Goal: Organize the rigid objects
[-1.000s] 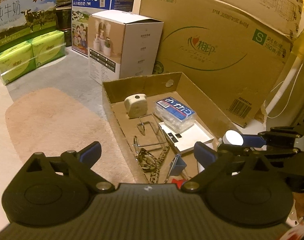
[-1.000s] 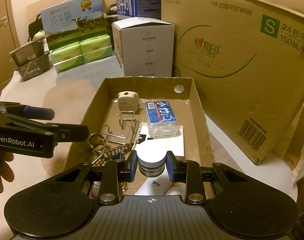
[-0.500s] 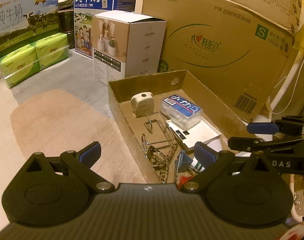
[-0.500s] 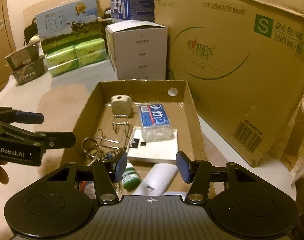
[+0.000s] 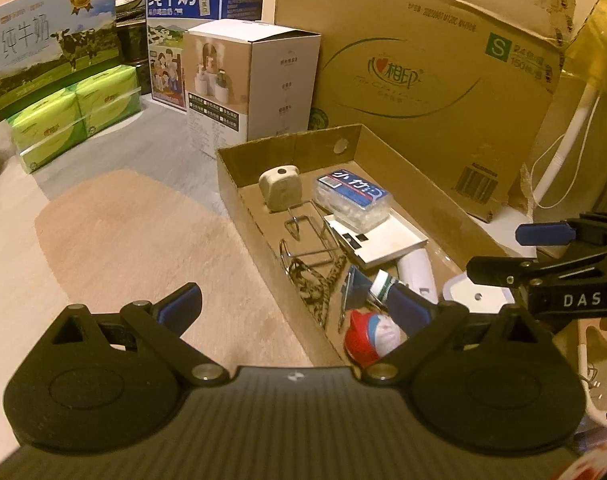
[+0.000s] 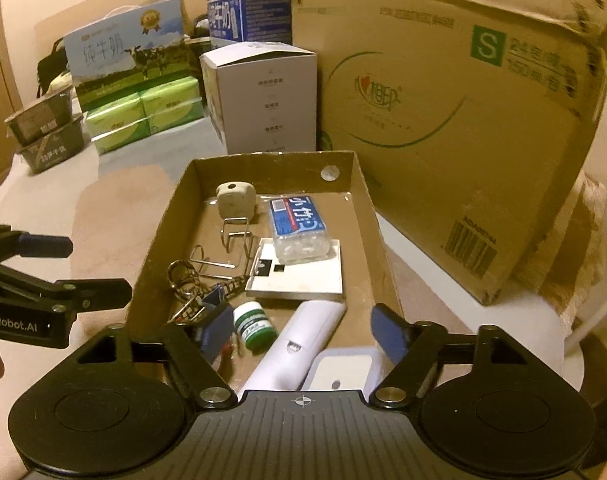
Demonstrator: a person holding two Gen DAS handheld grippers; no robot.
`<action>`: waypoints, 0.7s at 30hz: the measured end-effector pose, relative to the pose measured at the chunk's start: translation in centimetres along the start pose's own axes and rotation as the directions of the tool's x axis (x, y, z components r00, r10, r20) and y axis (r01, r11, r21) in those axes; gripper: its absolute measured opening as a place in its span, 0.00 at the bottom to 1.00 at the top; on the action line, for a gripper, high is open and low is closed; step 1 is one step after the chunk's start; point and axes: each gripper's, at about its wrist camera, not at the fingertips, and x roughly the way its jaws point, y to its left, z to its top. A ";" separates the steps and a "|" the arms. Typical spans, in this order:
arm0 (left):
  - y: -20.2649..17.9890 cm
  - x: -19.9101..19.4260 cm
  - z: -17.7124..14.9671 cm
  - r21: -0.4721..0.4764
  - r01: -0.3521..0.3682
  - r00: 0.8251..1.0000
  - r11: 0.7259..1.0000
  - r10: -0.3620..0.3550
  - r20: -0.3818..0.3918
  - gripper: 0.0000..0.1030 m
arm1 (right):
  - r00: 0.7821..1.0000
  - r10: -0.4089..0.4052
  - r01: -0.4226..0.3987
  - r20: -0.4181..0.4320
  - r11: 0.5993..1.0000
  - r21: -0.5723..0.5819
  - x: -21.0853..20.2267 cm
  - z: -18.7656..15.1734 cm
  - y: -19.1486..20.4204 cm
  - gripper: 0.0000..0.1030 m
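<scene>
Both grippers (image 6: 299, 330) (image 5: 299, 306) agape above tray (image 6: 359, 184)

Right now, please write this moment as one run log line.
left gripper: open, empty | right gripper: open, empty | green-capped jar: lying in cardboard tray beside white tube

I'm in a home, in a room used for storing household supplies. A big brown cardboard tissue carton marked S (image 6: 455, 92) stands behind a shallow brown cardboard tray (image 6: 367, 200) of small odds and ends. Beside it sit a white product box with an open flap (image 6: 271, 96), 2 milk cartons printed with cows (image 5: 51, 60), and green wrapped tissue packs (image 5: 75, 116) on the pale carpet (image 5: 115, 248).
</scene>
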 end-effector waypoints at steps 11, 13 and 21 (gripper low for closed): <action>-0.4 -4.5 -3.2 -0.040 0.001 1.000 0.999 -0.001 0.006 0.95 | 1.000 -0.028 0.028 0.000 0.997 0.074 -4.5 -2.4 0.6 0.85; -0.5 -5.4 -3.9 -0.055 0.005 1.000 0.998 -0.005 0.004 0.95 | 0.999 -0.038 0.039 -0.003 0.996 0.078 -5.3 -3.2 1.1 0.85; -1.6 -9.3 -7.1 -0.029 -0.023 1.000 0.999 0.023 0.016 0.95 | 0.999 -0.042 0.042 -0.006 0.991 0.126 -8.5 -6.4 2.5 0.85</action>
